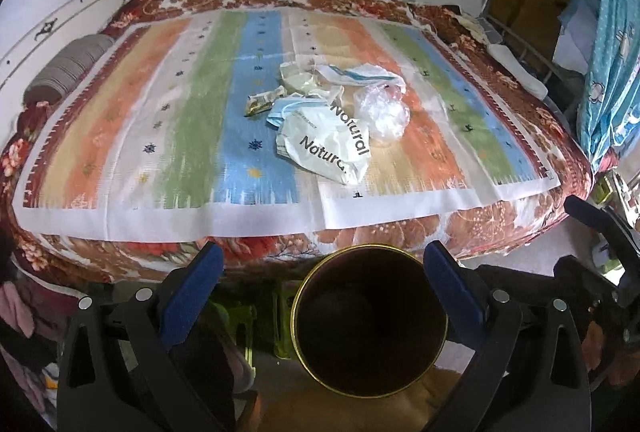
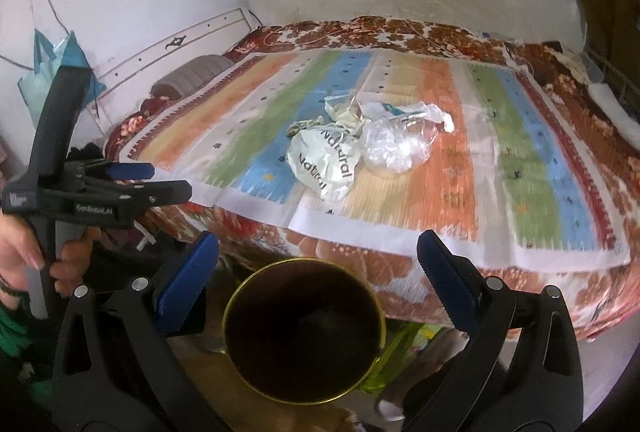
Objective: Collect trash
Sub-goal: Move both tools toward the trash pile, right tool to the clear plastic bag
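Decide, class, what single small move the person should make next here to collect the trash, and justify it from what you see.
Probably reach the right gripper forward to the white "Natural" bag, the nearest piece in the trash pile on the striped cloth. Both grippers, left gripper included, are open and empty, and the dark bin already sits below the bed edge.

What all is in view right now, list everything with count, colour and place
Natural bag: one, white with black lettering, crumpled, mid-mat.
Clear plastic bag: one, transparent, right of it.
Small wrapper: one, green-gold, left of pile.
Striped mat: one, multicolour, on bed.
Floral bedspread: one, red-brown, under mat.
Bin: one, dark with gold rim, below bed edge.
Bolster: one, grey, far left.
Left gripper: open, empty.
Right gripper: open, empty.
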Available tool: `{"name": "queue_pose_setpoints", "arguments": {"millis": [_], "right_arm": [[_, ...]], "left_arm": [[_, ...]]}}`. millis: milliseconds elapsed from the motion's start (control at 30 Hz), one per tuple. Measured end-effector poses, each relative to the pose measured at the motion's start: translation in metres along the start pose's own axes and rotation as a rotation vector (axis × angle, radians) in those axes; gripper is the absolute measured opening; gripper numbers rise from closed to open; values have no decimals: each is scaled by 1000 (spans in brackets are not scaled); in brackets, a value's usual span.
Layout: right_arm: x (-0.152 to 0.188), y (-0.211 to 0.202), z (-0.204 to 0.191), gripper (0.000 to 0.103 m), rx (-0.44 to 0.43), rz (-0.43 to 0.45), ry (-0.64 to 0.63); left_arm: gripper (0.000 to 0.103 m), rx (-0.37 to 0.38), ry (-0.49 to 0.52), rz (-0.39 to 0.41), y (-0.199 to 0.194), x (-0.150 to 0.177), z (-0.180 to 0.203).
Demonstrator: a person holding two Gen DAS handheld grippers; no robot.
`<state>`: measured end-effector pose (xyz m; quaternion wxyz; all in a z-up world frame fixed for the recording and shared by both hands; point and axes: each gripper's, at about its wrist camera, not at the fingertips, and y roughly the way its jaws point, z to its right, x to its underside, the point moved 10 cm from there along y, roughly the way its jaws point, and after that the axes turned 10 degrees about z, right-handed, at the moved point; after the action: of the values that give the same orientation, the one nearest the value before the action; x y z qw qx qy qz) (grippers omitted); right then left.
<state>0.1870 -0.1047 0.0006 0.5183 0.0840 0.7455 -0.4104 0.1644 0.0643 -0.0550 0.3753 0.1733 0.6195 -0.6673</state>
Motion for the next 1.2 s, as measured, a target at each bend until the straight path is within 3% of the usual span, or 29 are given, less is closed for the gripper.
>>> {"name": "queue_pose_setpoints", "arguments": {"millis": [200,433,700,833,1000,1200], "right_arm": [[-18,19,0,94,8,-16,-88],[-27,47,8,94,9,-56,-107],[-36,80,23,94,12,-97,-92],[-40,95,32,94,26,-106,-109],[-38,120,45,94,47,-127,-119],[-38,147,55,94,58,-148,-118]], "left_arm": [[97,-22,25,-33,28,-21,-4],[97,17,-50,-69,61,-40,-16],[97,97,-21,-75,95,-55,-11],[97,82,-30,-69,105,-61,-16],[97,79,-93,-134,124,-57,-27],[94,64,-85,-144,143,-55,-36]]}}
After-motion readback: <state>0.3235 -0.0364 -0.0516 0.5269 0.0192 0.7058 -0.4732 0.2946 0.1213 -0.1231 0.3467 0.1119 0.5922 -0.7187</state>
